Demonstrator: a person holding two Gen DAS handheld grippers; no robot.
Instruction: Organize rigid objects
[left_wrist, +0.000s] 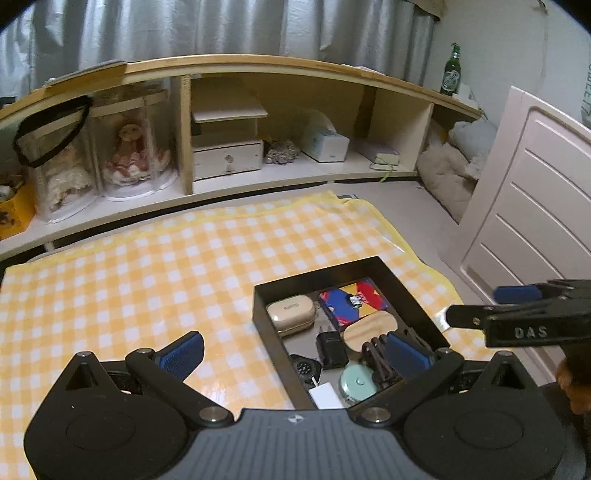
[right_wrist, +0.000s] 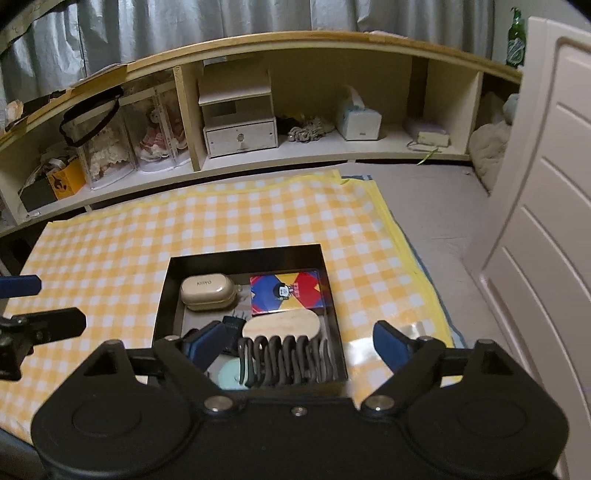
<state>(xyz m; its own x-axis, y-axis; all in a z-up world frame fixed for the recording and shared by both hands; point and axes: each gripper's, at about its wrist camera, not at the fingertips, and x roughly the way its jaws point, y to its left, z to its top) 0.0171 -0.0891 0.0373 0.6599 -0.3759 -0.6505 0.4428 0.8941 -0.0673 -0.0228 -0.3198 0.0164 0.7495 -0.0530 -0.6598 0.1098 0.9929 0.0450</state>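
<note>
I am holding my right gripper (right_wrist: 301, 349) wide open above the near edge of the black tray (right_wrist: 164, 295), nothing between its blue pads; my left gripper (left_wrist: 295, 352) is hanging just as wide and empty over the tray's near left corner. Inside the tray, a dark coiled hair claw (right_wrist: 286, 360) is lying nearest, a wooden oval brush (right_wrist: 282, 323) beyond it, then a colourful card box (right_wrist: 286, 291) far right and a beige case (right_wrist: 207, 291) far left. The tray is sitting on the yellow checked cloth (right_wrist: 110, 251).

Mint round case (right_wrist: 231, 373) half behind gripper
</note>
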